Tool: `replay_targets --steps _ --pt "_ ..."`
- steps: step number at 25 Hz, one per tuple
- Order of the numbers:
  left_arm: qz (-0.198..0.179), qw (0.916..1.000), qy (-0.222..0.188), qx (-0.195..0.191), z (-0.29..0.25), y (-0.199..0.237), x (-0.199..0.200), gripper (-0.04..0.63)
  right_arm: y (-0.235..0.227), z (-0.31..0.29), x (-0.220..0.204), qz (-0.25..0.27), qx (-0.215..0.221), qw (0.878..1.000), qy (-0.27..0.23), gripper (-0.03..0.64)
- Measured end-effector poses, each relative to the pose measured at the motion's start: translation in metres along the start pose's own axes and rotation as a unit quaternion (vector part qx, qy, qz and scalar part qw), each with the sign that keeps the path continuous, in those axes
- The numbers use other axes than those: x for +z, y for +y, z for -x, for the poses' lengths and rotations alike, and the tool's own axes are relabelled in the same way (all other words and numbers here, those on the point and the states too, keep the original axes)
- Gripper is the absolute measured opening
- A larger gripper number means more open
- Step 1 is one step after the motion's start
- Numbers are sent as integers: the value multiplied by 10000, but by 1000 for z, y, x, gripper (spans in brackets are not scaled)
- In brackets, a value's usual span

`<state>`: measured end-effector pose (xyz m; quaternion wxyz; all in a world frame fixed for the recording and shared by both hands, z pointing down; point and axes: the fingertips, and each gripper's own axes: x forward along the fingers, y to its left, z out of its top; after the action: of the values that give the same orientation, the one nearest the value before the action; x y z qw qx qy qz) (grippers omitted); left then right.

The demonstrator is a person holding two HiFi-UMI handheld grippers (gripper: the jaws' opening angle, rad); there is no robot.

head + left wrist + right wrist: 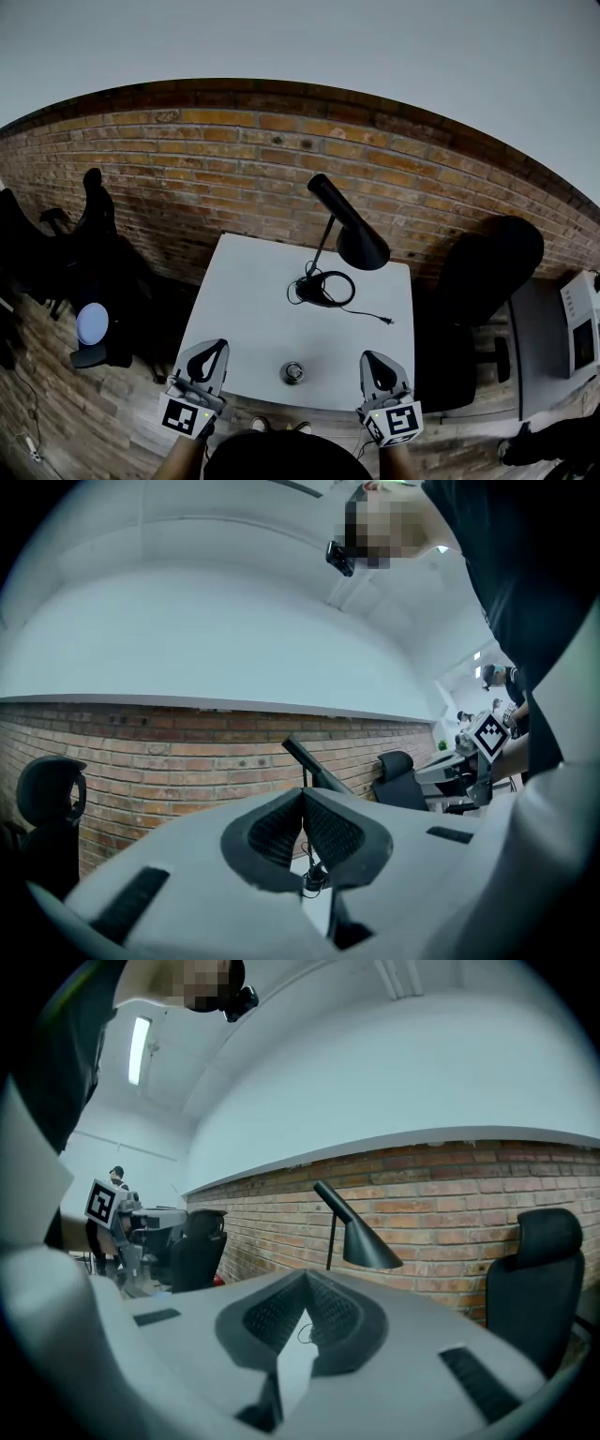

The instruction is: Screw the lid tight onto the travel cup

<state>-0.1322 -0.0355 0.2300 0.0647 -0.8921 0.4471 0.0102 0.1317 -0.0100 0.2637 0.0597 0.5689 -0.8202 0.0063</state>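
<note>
Brick wall all along the back, with a white table pushed up near it and dark office chairs either side, one at about 3 o'clock of the table and another out at 9.

We had the travel cup standing upright close to the near edge of the table. From the head view it was just a small round silvery top, way too small for us to say how the lid sat on it. At 12 o'clock from the cup was the black desk lamp, shade tilted down, with its cord coiled round the base and the plug end trailing off to the right.

Both claws were up in the air, pointing roughly level toward the wall and not touching anything. The left gripper was at roughly 9 o'clock of the cup and the right gripper at 3, cup sitting between them but apart from both. In the left gripper view the left claw had its ribbed pads pinched together with nothing in them. Same deal for the right one: closed up tight, empty.
</note>
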Motion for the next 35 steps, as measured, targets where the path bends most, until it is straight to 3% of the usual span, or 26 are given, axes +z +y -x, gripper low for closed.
replay_targets --steps 9,13,16,35 --pt "204 9995 -44 -216 -7 -16 -5 25 -2 5 -4 -92 -72 9999 100 12" --pt "195 9992 -92 -327 -8 -21 1 25 2 5 1 151 -70 9998 102 12" --pt "229 9992 -62 -308 -4 -21 0 25 9 4 7 195 2 9998 -63 12" --pt "349 9990 31 -264 16 -27 -9 25 25 16 2 216 124 9997 66 12"
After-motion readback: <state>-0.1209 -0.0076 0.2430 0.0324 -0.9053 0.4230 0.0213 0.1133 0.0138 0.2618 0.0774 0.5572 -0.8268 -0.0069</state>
